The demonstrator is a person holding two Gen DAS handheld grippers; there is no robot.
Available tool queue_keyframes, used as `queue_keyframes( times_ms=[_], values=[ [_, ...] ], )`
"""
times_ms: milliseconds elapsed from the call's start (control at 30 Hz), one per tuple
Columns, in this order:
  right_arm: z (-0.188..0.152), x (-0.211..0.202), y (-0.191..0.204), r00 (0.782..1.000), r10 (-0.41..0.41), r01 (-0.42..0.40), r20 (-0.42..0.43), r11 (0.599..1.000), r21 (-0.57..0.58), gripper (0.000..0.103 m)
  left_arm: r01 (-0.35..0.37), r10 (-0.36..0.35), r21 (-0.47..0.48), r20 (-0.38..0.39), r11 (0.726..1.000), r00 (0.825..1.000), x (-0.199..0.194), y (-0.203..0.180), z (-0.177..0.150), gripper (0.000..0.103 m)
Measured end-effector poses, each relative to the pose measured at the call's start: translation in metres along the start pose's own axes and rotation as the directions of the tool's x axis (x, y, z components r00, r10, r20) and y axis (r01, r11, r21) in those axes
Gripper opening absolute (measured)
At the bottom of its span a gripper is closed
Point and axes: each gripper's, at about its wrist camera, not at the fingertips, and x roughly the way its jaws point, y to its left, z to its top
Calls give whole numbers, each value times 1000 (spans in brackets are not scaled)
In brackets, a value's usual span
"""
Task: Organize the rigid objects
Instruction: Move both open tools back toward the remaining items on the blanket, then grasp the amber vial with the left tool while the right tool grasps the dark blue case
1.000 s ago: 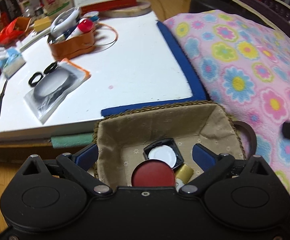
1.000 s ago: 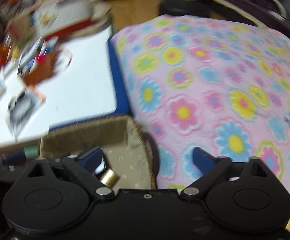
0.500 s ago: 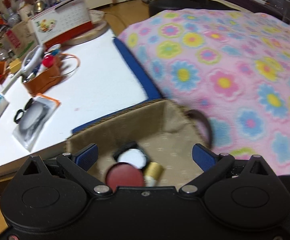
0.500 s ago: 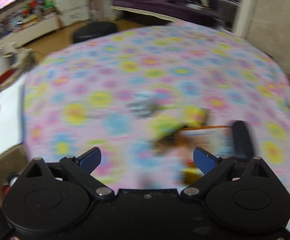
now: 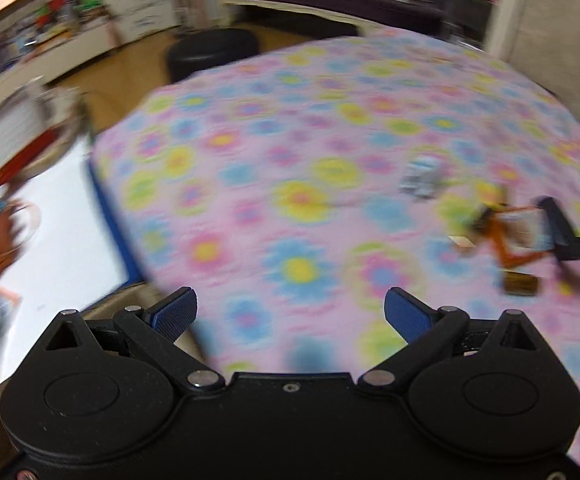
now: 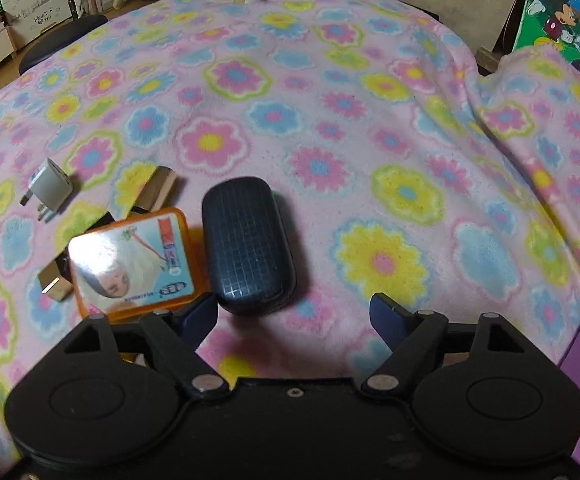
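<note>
The basket that filled the left wrist view a second ago is gone from it; that view is now smeared with motion blur and faces the flowered blanket (image 5: 298, 200). The right wrist view, blurred half a second ago, is now sharp.

The left gripper (image 5: 290, 312) is spread wide with nothing between its fingers. The right gripper (image 6: 294, 318) is also spread and empty, poised above the blanket (image 6: 330, 120).

The pink fleece blanket covers a bed. A white bench (image 5: 61, 240) with a blue edge lies at its left. Shelves and a dark stool (image 5: 213, 48) stand at the far side of the room.

A dark navy case (image 6: 245, 244) lies near the right gripper, just beyond its left finger. Its long axis runs near to far, tilted slightly left at the far end. An orange card box (image 6: 129, 260) touches its left side. A white plug adapter (image 6: 51, 188) lies farther left, apart from them.
</note>
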Motion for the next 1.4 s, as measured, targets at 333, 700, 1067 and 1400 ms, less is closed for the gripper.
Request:
queue_keyframes(
  times_ms=[333,700,1067,1400],
  values=[
    [-1,0,-15,999,46,-46,10,999,10,82,139,-119,136,-144,981,982,58,-137,5,97],
    [4,-8,-44,997,51,-53,60,998,45,83,139,-113,104,-223,985,968,95,-176,13,84],
    [8,-6,-44,997,54,-55,50,998,32,83,205,-172,100,-269,974,948,99,-185,18,60],
    [8,-6,-41,997,59,-60,39,998,27,83,67,-50,70,-225,995,973,94,-146,26,77]
  ],
)
